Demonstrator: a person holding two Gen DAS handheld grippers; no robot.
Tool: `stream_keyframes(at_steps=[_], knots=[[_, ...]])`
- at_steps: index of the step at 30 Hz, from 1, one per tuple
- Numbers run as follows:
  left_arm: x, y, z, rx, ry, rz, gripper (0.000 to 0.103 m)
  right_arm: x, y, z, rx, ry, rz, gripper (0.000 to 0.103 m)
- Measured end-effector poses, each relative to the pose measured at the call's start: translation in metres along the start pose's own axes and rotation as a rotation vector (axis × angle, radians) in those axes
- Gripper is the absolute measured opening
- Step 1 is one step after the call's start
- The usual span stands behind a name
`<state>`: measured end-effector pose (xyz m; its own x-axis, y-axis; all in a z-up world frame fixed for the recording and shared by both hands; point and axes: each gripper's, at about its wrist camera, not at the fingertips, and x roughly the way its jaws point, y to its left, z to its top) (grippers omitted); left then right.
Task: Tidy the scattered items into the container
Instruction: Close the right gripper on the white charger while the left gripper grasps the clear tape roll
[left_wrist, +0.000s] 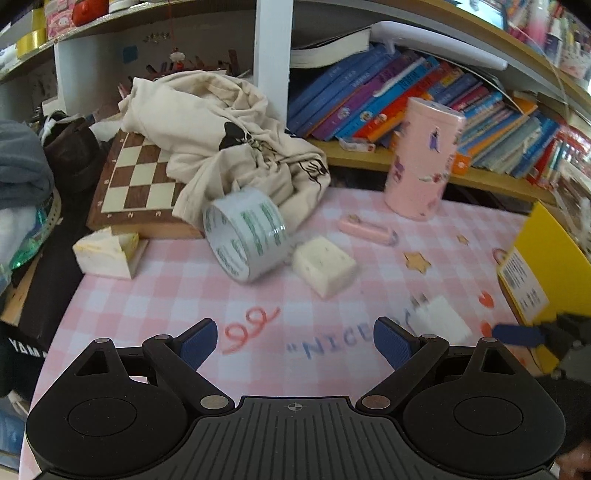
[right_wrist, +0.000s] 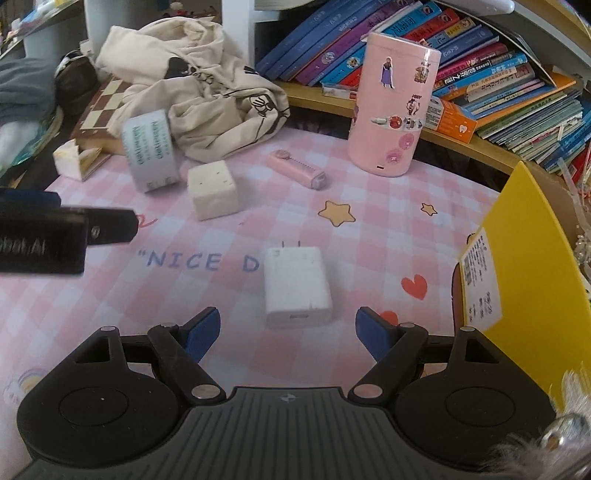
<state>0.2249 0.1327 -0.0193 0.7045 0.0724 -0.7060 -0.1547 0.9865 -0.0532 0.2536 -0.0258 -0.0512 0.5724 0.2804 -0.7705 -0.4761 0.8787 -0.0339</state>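
- The right gripper (right_wrist: 288, 332) hovers low over the pink checked tablecloth (right_wrist: 110, 306) with its jaws spread wide and nothing between them.
- Just ahead of its blue fingertips (right_wrist: 205, 330) lies the white charger (right_wrist: 297, 286), flat on the cloth, prongs pointing away (it covers part of the printed "NICE D" lettering).
- The left gripper (left_wrist: 295, 341) is likewise wide and empty, above the same cloth; the charger (left_wrist: 439, 319) shows blurred just beyond its right finger.
- Farther out sit a cream cube (right_wrist: 213, 189) and a tape roll (right_wrist: 149, 150) standing on edge, close beside each other, the roll leaning at the beige cloth bag (right_wrist: 192, 96).
- A small pink stick-shaped gadget (right_wrist: 299, 169) lies near the tall pink canister (right_wrist: 393, 103), which stands upright before the bookshelf (right_wrist: 443, 144).
- The yellow box (right_wrist: 532, 280) rises at the right edge of the right wrist view, well apart from the cube and roll.
- A chessboard (left_wrist: 136, 184) lies under the bag.
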Motion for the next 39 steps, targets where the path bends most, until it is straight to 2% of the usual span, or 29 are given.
stream_keyframes(at_steps=[6, 10, 15, 19, 24, 26, 29, 31, 33, 35, 39], knots=[[0.026, 0.008, 0.024, -0.046, -0.043, 0.052, 0.094, 0.012, -0.004, 0.004, 0.007, 0.000, -0.005, 0.080], [0.050, 0.013, 0.036, -0.108, -0.057, 0.124, 0.094, 0.019, -0.007, 0.007, 0.012, -0.001, -0.007, 0.080], [0.071, 0.016, 0.045, -0.142, -0.064, 0.178, 0.094, 0.026, -0.010, 0.008, 0.011, 0.000, -0.012, 0.079], [0.080, 0.021, 0.047, -0.149, -0.062, 0.208, 0.094, 0.031, -0.010, 0.008, 0.005, 0.013, -0.013, 0.077], [0.080, 0.028, 0.045, -0.139, -0.072, 0.205, 0.091, 0.035, -0.011, 0.008, 0.003, 0.013, -0.015, 0.077], [0.078, 0.030, 0.045, -0.139, -0.071, 0.184, 0.085, 0.036, -0.009, 0.009, -0.004, 0.009, -0.016, 0.075], [0.074, 0.033, 0.044, -0.155, -0.062, 0.139, 0.072, 0.035, -0.007, 0.010, -0.019, 0.008, -0.005, 0.064], [0.070, 0.035, 0.042, -0.167, -0.052, 0.107, 0.063, 0.034, -0.006, 0.010, -0.026, 0.008, 0.013, 0.053], [0.067, 0.037, 0.039, -0.172, -0.040, 0.073, 0.048, 0.032, -0.004, 0.010, -0.038, 0.008, 0.025, 0.043], [0.063, 0.039, 0.037, -0.176, -0.030, 0.048, 0.041, 0.031, -0.003, 0.010, -0.049, 0.010, 0.030, 0.041], [0.052, 0.047, 0.031, -0.198, -0.027, 0.015, 0.041, 0.026, -0.003, 0.008, -0.046, 0.022, 0.053, 0.041]])
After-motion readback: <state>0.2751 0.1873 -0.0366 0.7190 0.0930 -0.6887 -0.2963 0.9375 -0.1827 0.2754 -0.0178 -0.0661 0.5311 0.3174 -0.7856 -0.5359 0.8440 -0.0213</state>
